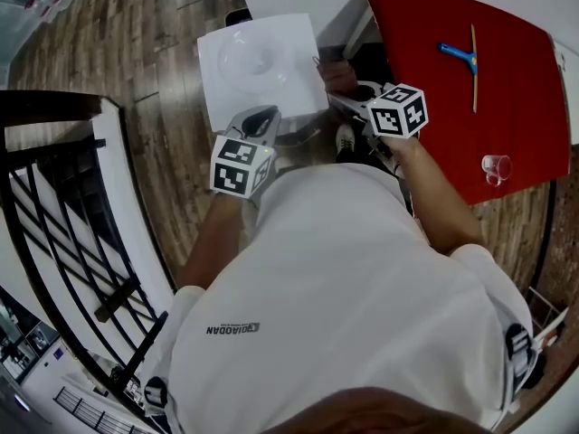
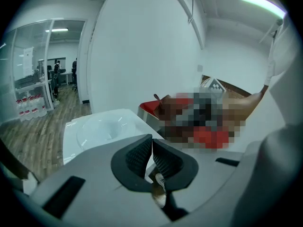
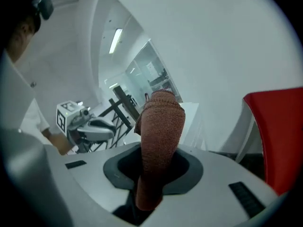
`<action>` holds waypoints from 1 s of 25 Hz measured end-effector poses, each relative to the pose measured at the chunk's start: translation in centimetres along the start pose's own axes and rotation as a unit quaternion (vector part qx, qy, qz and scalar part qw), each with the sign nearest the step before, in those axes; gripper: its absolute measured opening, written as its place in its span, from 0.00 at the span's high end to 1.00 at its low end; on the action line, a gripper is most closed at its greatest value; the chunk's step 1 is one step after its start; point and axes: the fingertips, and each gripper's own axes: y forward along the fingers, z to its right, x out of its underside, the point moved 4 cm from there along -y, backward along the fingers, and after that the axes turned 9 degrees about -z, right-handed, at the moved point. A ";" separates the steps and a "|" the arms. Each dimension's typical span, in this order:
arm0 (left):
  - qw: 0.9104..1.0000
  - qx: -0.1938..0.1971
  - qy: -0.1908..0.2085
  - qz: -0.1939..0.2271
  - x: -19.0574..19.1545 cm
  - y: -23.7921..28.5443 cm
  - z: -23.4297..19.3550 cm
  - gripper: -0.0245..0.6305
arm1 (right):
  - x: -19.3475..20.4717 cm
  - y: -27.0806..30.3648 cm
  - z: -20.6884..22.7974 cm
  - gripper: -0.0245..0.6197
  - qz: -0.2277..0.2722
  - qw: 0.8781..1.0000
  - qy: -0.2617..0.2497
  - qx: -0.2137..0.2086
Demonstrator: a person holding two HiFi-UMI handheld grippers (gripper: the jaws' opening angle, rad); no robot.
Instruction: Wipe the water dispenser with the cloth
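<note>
Wood-plank floor (image 1: 154,52) surrounds a white water dispenser (image 1: 258,66), seen from above, with a black railing (image 1: 63,197) to one side and a red tabletop (image 1: 434,107) to the other. A person in a white shirt (image 1: 344,297) stands over the dispenser with a gripper in each hand. The right gripper (image 3: 157,171) has its jaws clamped on a rust-brown cloth (image 3: 161,126), which sticks up between them. From the head view the cloth (image 1: 337,75) sits just beside the right edge of the dispenser's top; whether the two touch cannot be told. The left gripper (image 2: 152,144) is held over the near edge of the dispenser, its jaws pressed together with nothing between them. On the tabletop lie a blue-handled tool (image 1: 459,53) and, well apart from it near the edge, a clear cup (image 1: 495,165).
</note>
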 end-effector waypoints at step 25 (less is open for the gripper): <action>0.997 -0.048 -0.016 -0.063 -4.3 5.7 0.3 0.96 | 7.2 10.2 14.1 0.85 0.020 0.960 0.237 -0.147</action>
